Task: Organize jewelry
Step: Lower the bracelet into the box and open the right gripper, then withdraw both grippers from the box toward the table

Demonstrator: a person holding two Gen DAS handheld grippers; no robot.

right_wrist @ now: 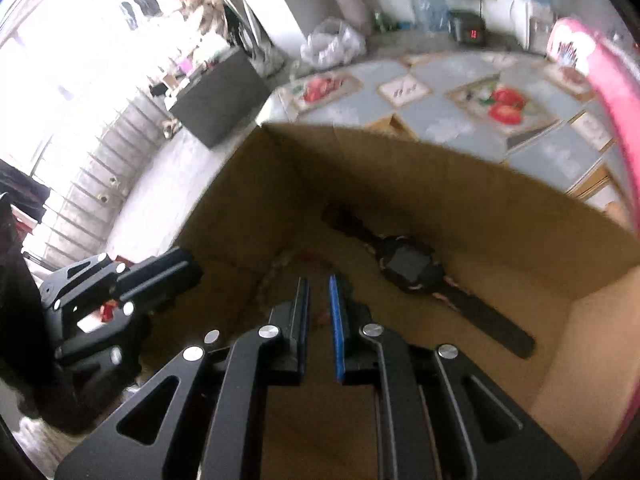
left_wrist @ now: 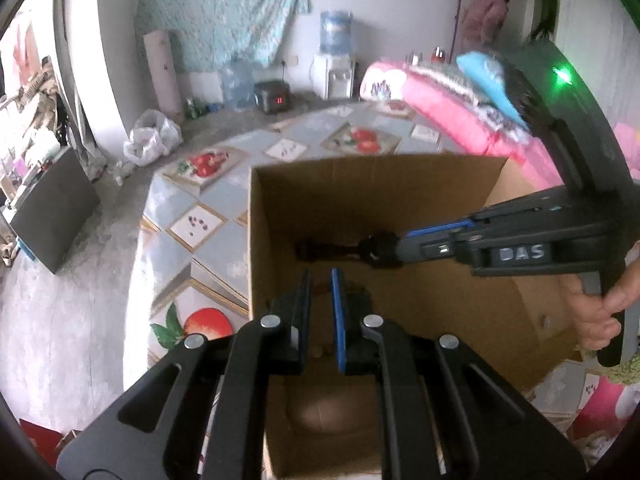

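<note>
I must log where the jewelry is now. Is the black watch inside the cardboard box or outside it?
Inside. The black watch lies flat on the floor of the cardboard box, strap stretched out, with the box walls standing around it.

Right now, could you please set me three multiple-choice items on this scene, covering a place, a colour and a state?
1. Where does the watch lie?
A. in the cardboard box
B. on the floor
C. on the pink bedding

2. What colour is the watch strap?
A. white
B. black
C. red

3. How do the jaws of the right hand-held gripper stand?
A. wide open
B. clamped on the watch
C. nearly shut, empty

Answers: 1 A, box walls surround it. 2 B, its strap is dark. 3 C, the watch lies apart.
</note>
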